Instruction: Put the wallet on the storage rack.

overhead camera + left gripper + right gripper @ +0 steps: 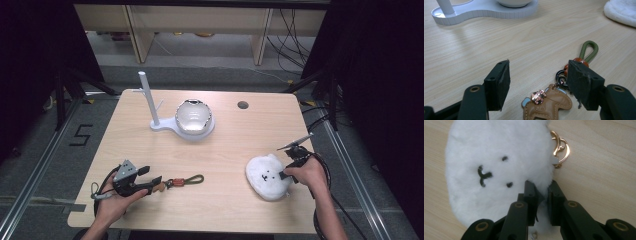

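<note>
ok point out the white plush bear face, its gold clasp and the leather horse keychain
white plush bear face [496, 167], right gripper view, on the fur between its eyes
gold clasp [561, 148], right gripper view, on the ring beside the plush edge
leather horse keychain [547, 105], left gripper view, on the tan horse body

The left gripper [537, 85] has its 2 black fingers [499, 85] spread wide over the wooden worktop [499, 42]. Between them at 6 o'clock lies a tan leather horse charm [546, 106]; its green cord loop [589, 50] runs toward 1 o'clock. A white stand base [484, 11] sits at 11 o'clock.
</note>
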`<state>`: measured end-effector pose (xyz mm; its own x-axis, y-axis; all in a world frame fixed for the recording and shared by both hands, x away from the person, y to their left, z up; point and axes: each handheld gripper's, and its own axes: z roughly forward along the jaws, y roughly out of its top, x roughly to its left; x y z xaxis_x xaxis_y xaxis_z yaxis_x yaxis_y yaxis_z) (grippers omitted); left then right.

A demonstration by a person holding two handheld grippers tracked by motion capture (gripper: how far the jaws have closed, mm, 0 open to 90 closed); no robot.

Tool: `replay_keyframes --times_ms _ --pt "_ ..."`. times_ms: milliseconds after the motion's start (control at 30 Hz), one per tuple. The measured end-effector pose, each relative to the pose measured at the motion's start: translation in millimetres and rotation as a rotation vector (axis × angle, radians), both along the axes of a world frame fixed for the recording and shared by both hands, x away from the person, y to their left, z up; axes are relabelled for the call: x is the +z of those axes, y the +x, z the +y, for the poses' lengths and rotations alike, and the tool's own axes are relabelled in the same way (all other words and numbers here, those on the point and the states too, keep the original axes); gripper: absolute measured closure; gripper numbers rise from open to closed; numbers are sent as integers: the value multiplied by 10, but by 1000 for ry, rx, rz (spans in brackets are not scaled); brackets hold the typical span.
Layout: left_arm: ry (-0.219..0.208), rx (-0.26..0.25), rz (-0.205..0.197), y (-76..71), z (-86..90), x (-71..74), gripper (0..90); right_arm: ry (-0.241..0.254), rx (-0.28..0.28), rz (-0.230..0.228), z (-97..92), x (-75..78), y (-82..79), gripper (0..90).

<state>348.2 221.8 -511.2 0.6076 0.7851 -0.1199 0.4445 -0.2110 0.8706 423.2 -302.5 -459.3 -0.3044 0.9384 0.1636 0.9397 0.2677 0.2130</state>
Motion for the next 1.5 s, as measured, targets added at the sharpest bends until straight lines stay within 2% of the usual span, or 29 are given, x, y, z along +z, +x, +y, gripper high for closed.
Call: replay_keyframes --times_ms 67,100,267,367,500,667,700,833,867,900,1000,1100,1267,1300,1333,1400,1433,1500 --pt "-3 1 0 -1 0 -2 350 -1 -10 -5 10 12 -24 817" --pt "-4 2 2 -2 1 -4 350 4 7 -13 4 19 -42 821" --pt "1 -1 4 -1 1 -8 350 10 12 -24 11 52 -80 825" --pt "-2 0 3 -4 -4 -9 350 14 -6 -29 30 110 -125 831" --pt "-4 0 1 -4 -3 -6 350 8 -3 -69 59 187 -180 835" --pt "1 -2 4 -6 -4 -13 351 -4 9 -90 83 263 -219 837" --pt "0 -7 5 -3 -2 -17 351 -3 11 -110 104 302 -240 838" --pt "-4 -5 3 -4 -5 -16 351 -5 17 -129 126 346 -258 840" --pt "-2 -6 4 -4 -5 -19 351 12 -37 -118 182 379 -285 841" --pt "1 -7 6 -6 -3 -20 351 -10 9 -147 145 383 -267 842" --pt "2 -7 7 -7 -1 -23 351 -12 0 -153 149 403 -266 843" --pt "1 -5 5 -6 1 -20 351 6 12 -191 146 460 -276 843" --pt "1 1 4 -11 -1 -20 351 5 16 -212 157 497 -280 843" --pt "-2 -2 5 -9 1 -23 351 -1 20 -214 154 500 -280 843" --pt "-1 -2 6 -8 2 -25 352 8 48 -245 148 497 -274 843" --pt "-1 -2 6 -8 2 -26 352 21 46 -256 154 512 -279 843" --pt "-1 -2 6 -8 2 -26 351 13 47 -269 154 506 -278 843" --pt "0 -3 6 -8 1 -26 352 8 56 -269 151 517 -280 843"
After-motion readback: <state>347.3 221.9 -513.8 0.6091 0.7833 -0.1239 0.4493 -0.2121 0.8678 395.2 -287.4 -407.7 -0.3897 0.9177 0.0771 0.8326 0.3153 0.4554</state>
